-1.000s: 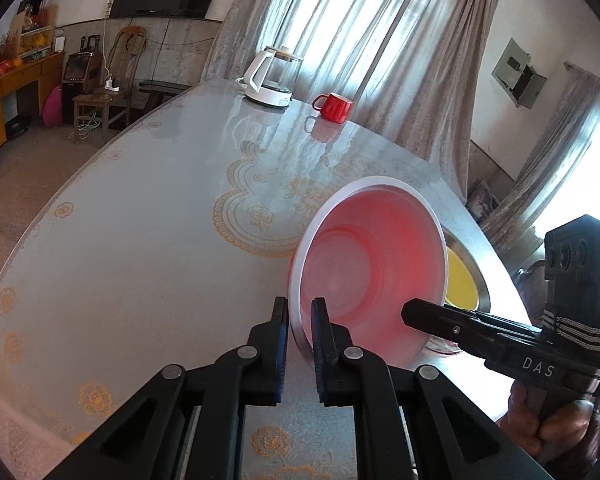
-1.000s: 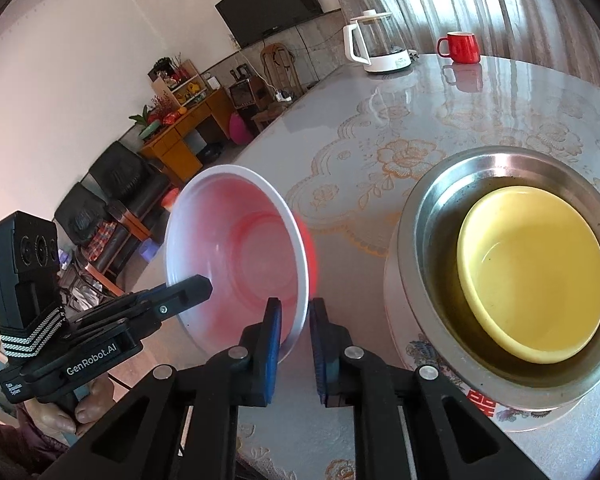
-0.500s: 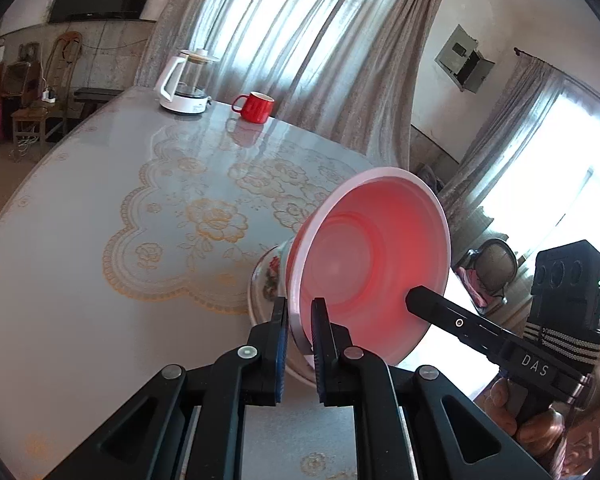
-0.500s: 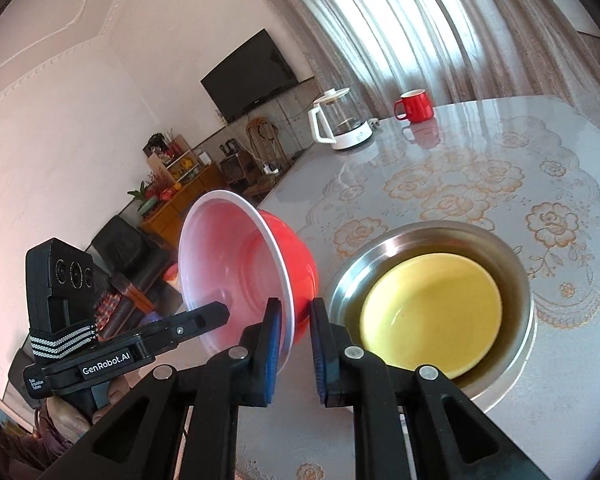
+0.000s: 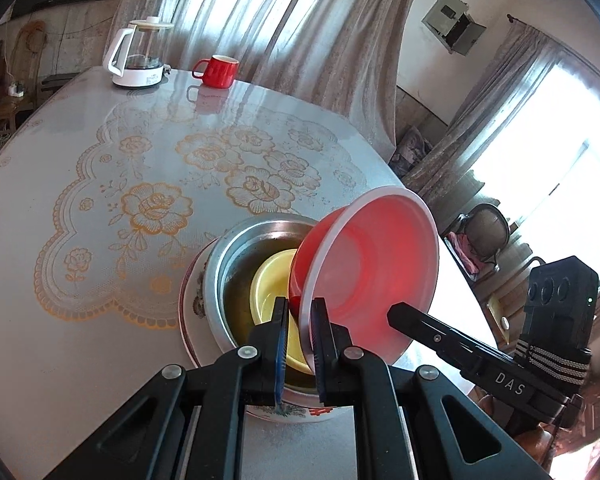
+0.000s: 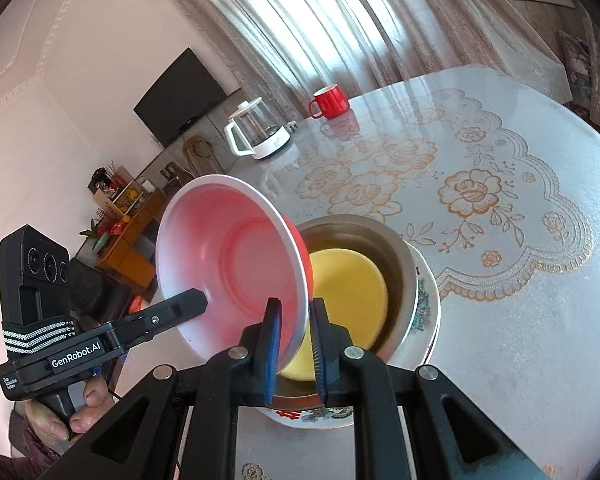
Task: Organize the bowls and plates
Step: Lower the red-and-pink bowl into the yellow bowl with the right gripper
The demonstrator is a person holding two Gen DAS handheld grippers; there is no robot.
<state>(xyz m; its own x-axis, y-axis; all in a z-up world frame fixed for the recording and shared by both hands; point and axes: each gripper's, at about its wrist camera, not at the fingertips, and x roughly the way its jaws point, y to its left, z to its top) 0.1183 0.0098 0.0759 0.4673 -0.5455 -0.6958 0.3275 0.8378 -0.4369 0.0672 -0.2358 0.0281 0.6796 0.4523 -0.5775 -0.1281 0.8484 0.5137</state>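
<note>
A red bowl point(image 5: 372, 276) with a white rim hangs tilted in the air, gripped on opposite rim edges by both grippers. My left gripper point(image 5: 300, 320) is shut on its near rim; my right gripper point(image 6: 294, 320) is shut on the other rim, where the bowl point(image 6: 228, 264) also shows. Just below stands a steel bowl point(image 5: 236, 264) holding a yellow bowl point(image 5: 272, 288), on a patterned plate point(image 5: 190, 300). In the right wrist view the steel bowl point(image 6: 380, 236), the yellow bowl point(image 6: 348, 288) and the plate point(image 6: 428, 308) show too. The red bowl's lower edge hangs over the yellow bowl.
A glass kettle point(image 5: 136, 56) and a red mug point(image 5: 218, 71) stand at the table's far edge. The round table point(image 5: 100, 160) has a lace-patterned cover. A chair point(image 5: 484, 236) stands beyond the table's right edge.
Both grippers have carried the red bowl across and over the steel bowl stack. The bowl now hangs tilted right above the yellow bowl.
</note>
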